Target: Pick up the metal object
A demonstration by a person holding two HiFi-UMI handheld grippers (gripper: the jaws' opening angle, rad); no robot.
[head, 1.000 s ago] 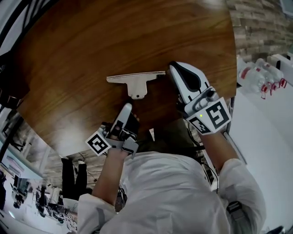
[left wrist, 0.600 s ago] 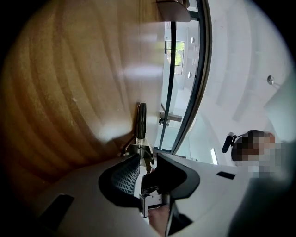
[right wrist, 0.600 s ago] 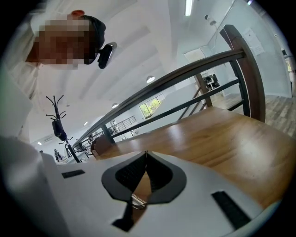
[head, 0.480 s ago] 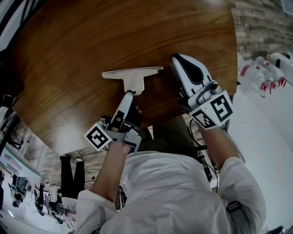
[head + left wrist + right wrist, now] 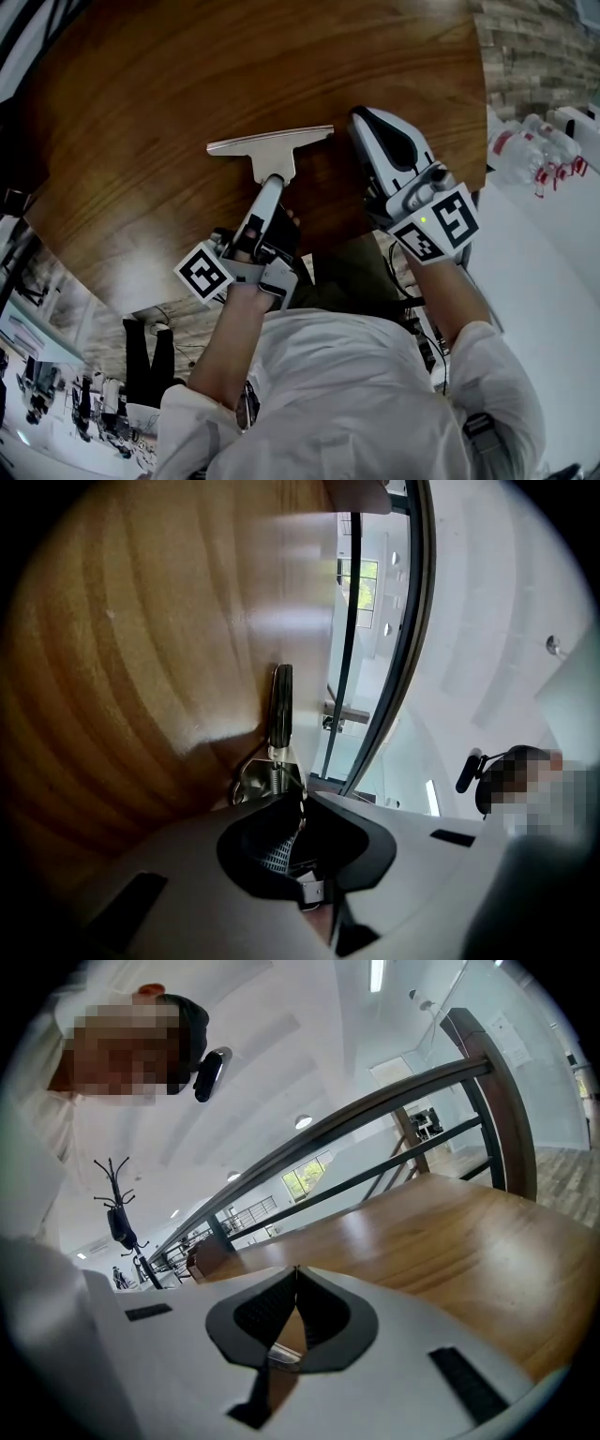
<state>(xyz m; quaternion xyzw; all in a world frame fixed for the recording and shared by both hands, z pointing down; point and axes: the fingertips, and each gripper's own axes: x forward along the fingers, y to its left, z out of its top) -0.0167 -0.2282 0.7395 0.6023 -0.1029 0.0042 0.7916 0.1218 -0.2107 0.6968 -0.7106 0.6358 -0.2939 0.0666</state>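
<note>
Head view: the left gripper [image 5: 270,185] lies at the near edge of the round wooden table [image 5: 141,94], its marker cube [image 5: 204,274] towards the person. Its jaws have just been closing and now clamp the short stem of the metal object [image 5: 272,142]. This is a flat, T-shaped piece, and its long crossbar lies across the table just beyond the jaw tips.

Left gripper view: the metal object [image 5: 281,710] runs straight out from between the closed tips of the left gripper [image 5: 295,799], over the table [image 5: 122,667], with a small spring showing at the grip.

Head view, further right: the right gripper [image 5: 359,116] rests just beside the crossbar's right end. Contact cannot be confirmed.

Right gripper view: the jaw tips of the right gripper [image 5: 296,1274] meet, with nothing between them, above bare table [image 5: 450,1241].
</note>
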